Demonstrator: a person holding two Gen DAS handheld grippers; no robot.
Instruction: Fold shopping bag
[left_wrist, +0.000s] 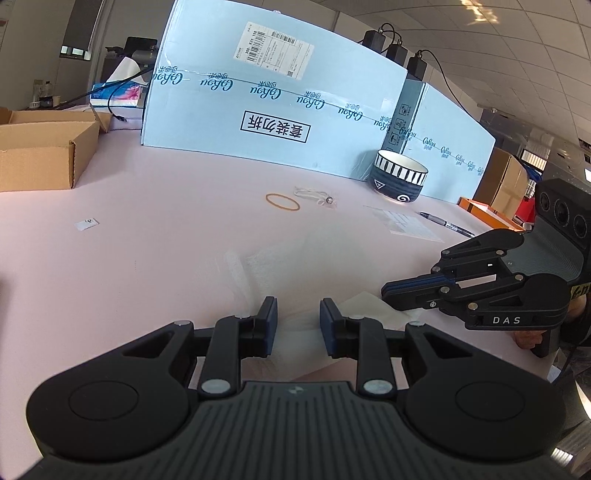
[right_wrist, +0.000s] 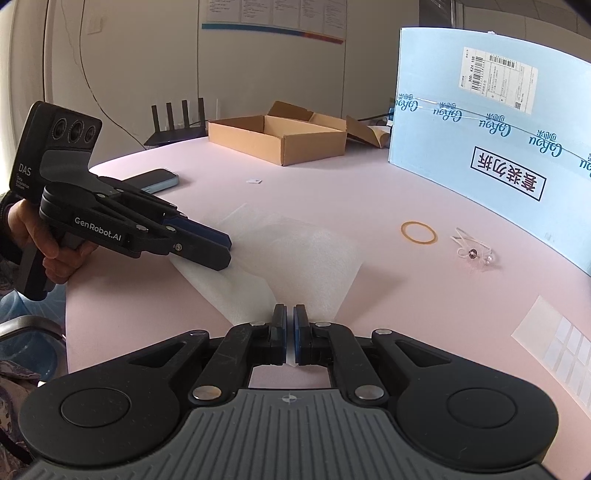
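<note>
I am pinching the near edge of the white shopping bag (right_wrist: 295, 254) in my right gripper (right_wrist: 290, 325), jaws nearly closed on the thin film. The bag is lying flat on the pink table (right_wrist: 424, 295). My left gripper (left_wrist: 298, 321) is hovering over its other corner, jaws partly apart and apparently empty. I judge the fold is only starting; next, that corner needs gripping.

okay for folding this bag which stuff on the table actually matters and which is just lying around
Job: white bag; right gripper, shut on its edge; left gripper, open over it.
Lying about: rubber band, bowl, pen, phone, cardboard tray, blue boxes.
</note>
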